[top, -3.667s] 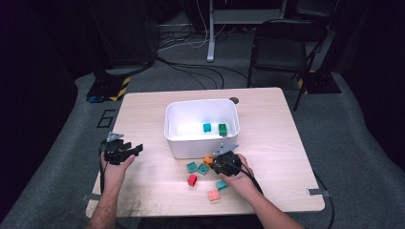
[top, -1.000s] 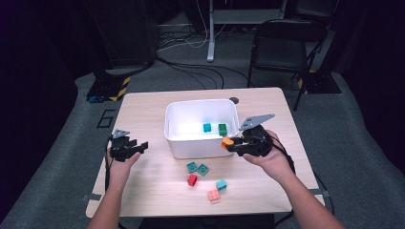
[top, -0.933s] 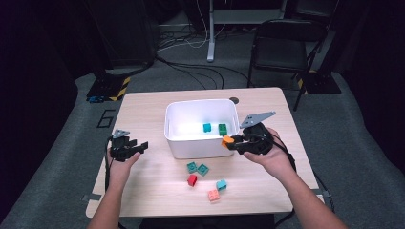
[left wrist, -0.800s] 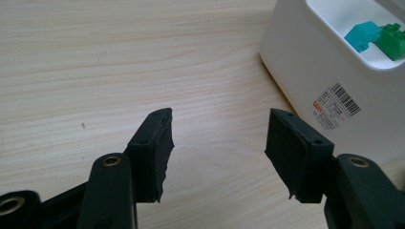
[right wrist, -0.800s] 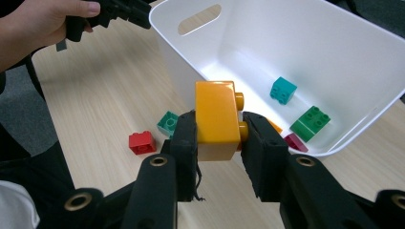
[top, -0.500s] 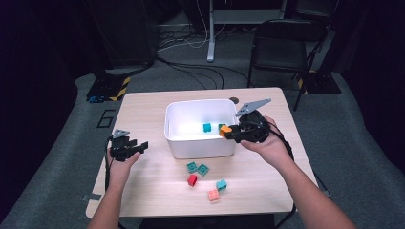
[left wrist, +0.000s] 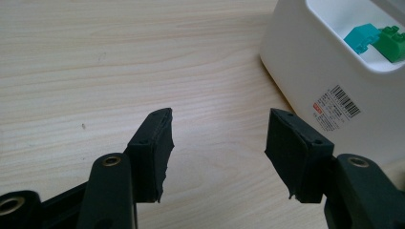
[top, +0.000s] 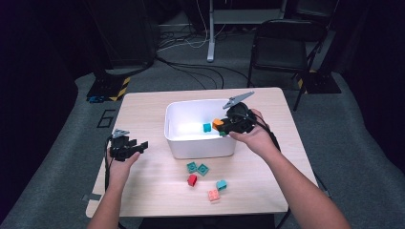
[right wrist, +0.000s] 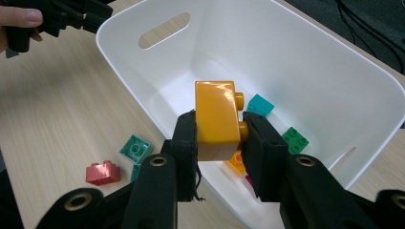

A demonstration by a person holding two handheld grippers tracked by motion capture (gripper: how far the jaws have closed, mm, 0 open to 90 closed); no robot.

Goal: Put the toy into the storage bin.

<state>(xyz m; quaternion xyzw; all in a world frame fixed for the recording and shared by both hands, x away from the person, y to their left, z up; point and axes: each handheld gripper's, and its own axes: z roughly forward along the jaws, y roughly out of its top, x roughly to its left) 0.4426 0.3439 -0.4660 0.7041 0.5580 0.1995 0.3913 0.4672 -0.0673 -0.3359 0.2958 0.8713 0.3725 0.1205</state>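
Note:
My right gripper (top: 220, 125) is shut on an orange brick (top: 217, 123), held over the right part of the white bin (top: 200, 149). In the right gripper view the orange brick (right wrist: 217, 117) is clamped upright between both pads, above the bin's (right wrist: 310, 62) inside. Below it lie a teal brick (right wrist: 260, 106), a green brick (right wrist: 295, 140) and another orange brick (right wrist: 236, 163). My left gripper (top: 141, 145) rests left of the bin, open, with nothing between its jaws. In the left gripper view my left gripper (left wrist: 217, 138) hangs over bare wood beside the bin (left wrist: 310, 81).
Several loose bricks lie on the table in front of the bin: two teal-green ones (top: 192, 167) (top: 203, 169), a red one (top: 192, 180), a cyan one (top: 221, 184) and a salmon one (top: 213, 194). A black chair (top: 282, 43) stands beyond the table.
My right gripper has carried the orange brick from the bin's front right corner up and over its right side. The left hand has stayed where it was.

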